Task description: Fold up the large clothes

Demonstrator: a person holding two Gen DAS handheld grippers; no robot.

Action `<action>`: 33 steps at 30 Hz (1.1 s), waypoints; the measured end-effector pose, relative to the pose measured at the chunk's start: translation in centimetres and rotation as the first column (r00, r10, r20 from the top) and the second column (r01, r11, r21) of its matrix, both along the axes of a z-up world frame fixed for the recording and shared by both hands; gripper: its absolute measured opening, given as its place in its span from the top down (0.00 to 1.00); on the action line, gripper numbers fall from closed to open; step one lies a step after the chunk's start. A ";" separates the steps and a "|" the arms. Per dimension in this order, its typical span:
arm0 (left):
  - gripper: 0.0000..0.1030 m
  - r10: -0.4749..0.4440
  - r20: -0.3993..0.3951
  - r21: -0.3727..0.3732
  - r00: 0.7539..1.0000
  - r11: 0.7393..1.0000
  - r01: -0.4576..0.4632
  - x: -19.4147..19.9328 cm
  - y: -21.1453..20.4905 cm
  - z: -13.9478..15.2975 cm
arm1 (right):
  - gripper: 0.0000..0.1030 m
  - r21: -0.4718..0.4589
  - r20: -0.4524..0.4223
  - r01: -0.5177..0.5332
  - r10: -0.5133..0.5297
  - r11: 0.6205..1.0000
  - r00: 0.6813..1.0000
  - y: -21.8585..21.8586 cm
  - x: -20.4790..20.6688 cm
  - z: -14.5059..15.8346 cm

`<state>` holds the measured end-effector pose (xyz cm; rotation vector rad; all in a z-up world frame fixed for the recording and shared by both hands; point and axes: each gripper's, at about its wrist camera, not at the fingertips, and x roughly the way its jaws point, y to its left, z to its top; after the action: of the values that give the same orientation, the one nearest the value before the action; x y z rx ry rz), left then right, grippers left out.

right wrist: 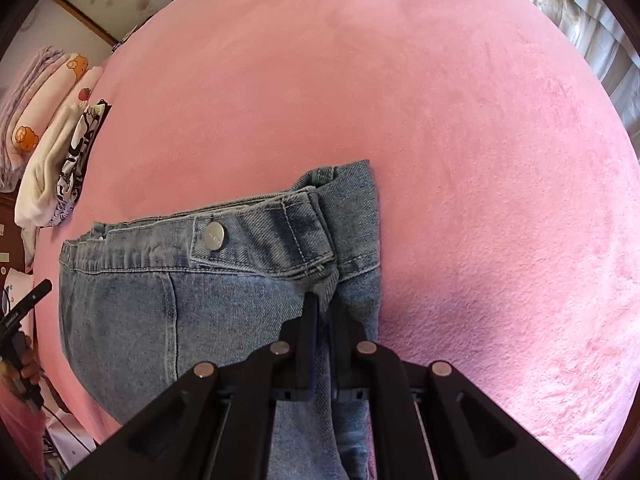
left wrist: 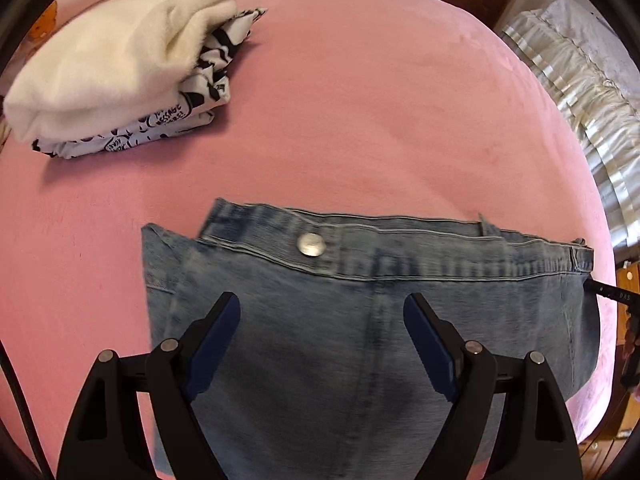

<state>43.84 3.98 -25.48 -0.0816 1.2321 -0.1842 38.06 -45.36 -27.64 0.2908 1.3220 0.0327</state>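
Denim fills the space directly under the left gripper [left wrist: 322, 344], whose jaws stand wide apart with nothing between them, hovering over the jeans [left wrist: 360, 320] just below the waistband button [left wrist: 311, 244]. Jeans lie flat on the pink bed cover [left wrist: 360, 100], folded lengthwise, waistband ahead of both grippers. Right gripper [right wrist: 323, 312] is pinched shut on a ridge of denim at the folded edge, just behind the waistband corner. Risk, as judged: with only the right side held, any lift would drag the layers askew and open the fold; the thin pinch may also slip off the thick seam. Left jaws could catch only the top layer if closed where they are. Containers: none in view. Stack of folded clothes [left wrist: 120, 68] sits well ahead and to the left of the left gripper, clear of the jeans.
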 end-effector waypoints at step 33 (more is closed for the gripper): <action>0.93 0.095 -0.248 -0.185 0.964 0.972 -0.143 4.3 12.5 -4.7 | 0.96 -0.006 -0.040 0.060 -0.060 0.998 0.997 -0.1 0.2 1.0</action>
<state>48.13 16.46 -30.21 -0.3628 1.4399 -0.1979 38.26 -45.49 -26.68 0.3283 1.3524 -0.0271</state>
